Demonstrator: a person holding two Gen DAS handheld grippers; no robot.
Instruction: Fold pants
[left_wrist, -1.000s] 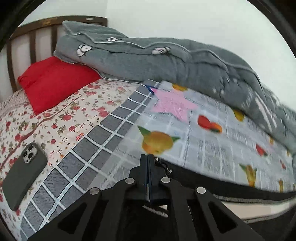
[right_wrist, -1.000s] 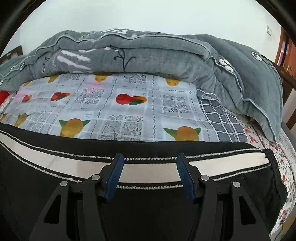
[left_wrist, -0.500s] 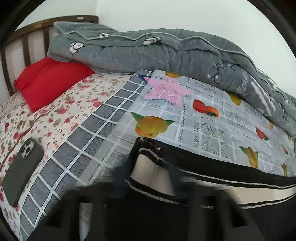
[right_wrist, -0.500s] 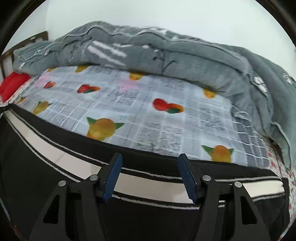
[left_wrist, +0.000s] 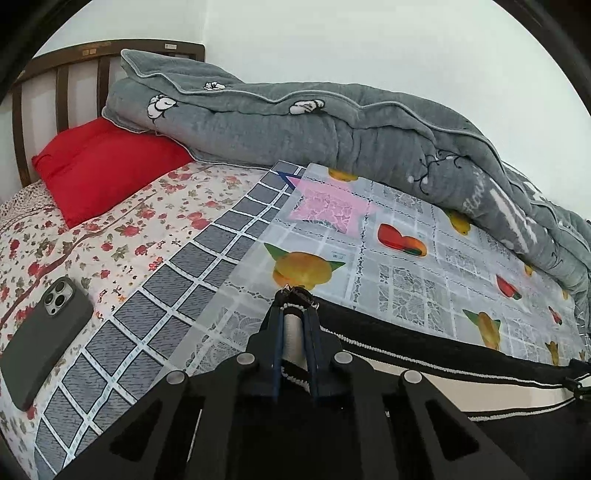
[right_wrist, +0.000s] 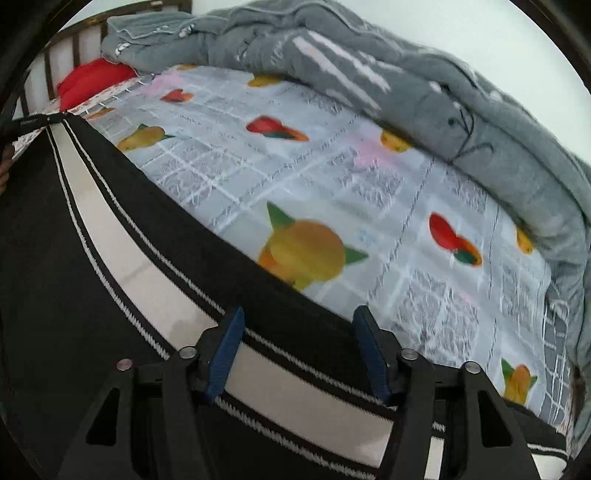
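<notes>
Black pants (right_wrist: 74, 280) with a white side stripe lie along the near edge of the bed, on a grey fruit-print sheet (right_wrist: 332, 177). In the left wrist view my left gripper (left_wrist: 294, 314) is shut on the pants' end (left_wrist: 424, 354), with the white stripe pinched between its fingers. In the right wrist view my right gripper (right_wrist: 297, 325) is open, its blue-padded fingers (right_wrist: 225, 347) spread over the stripe of the pants. The pants stretch from there to the far left, where the left gripper's tip (right_wrist: 33, 122) holds the end.
A rolled grey quilt (left_wrist: 332, 129) runs along the wall side of the bed. A red pillow (left_wrist: 103, 166) leans at the wooden headboard (left_wrist: 55, 74). A dark phone (left_wrist: 44, 332) lies on the floral sheet (left_wrist: 110, 240) at the left.
My left gripper opened, moved in over the pants' end and shut on it. My right gripper stayed open and swung to the right along the pants.
</notes>
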